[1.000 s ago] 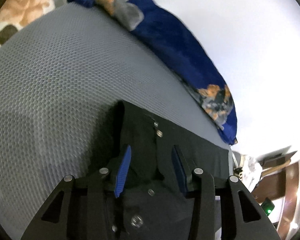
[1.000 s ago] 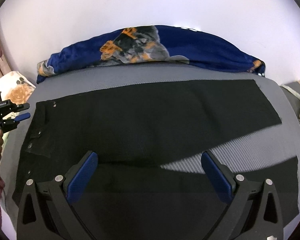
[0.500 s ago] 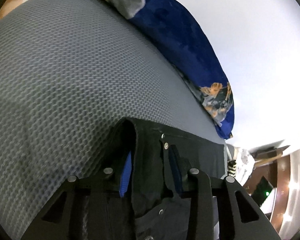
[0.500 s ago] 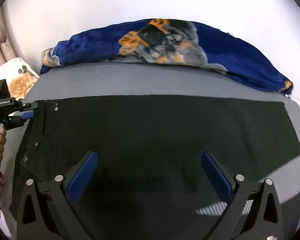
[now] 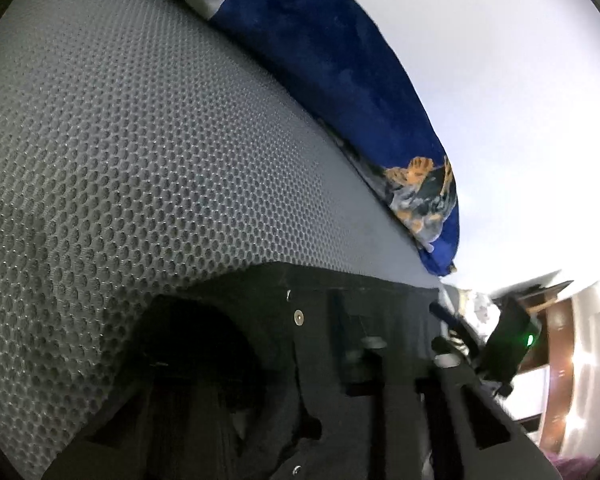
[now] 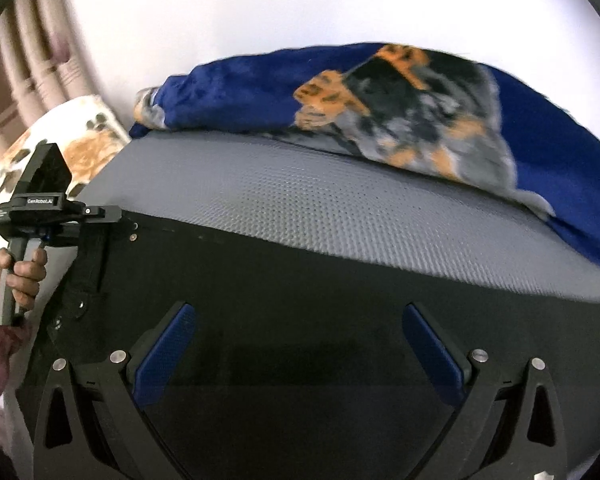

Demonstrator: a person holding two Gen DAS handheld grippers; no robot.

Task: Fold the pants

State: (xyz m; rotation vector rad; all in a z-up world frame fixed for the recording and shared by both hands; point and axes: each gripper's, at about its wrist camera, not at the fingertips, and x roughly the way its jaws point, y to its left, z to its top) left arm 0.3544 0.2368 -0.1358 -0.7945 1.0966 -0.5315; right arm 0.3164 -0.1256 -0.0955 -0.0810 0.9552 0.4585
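While the left gripper (image 6: 112,215) pinches the black pants' (image 6: 300,300) waistband, the right gripper's (image 6: 298,354) fingers stand spread.

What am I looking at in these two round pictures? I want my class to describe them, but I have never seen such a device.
No robot is here. A person holds a hand-operated clamp with two fingers in each hand, and each clamp carries a wide-angle camera looking along its fingers, so each picture comes from one clamp. Black pants lie spread on a grey mesh surface, with a blue blanket and a floral pillow behind. In the right clamp's view, the person's hand holds the left gripper, which is shut on the pants' waistband corner. The right gripper is open above the pants and holds nothing.
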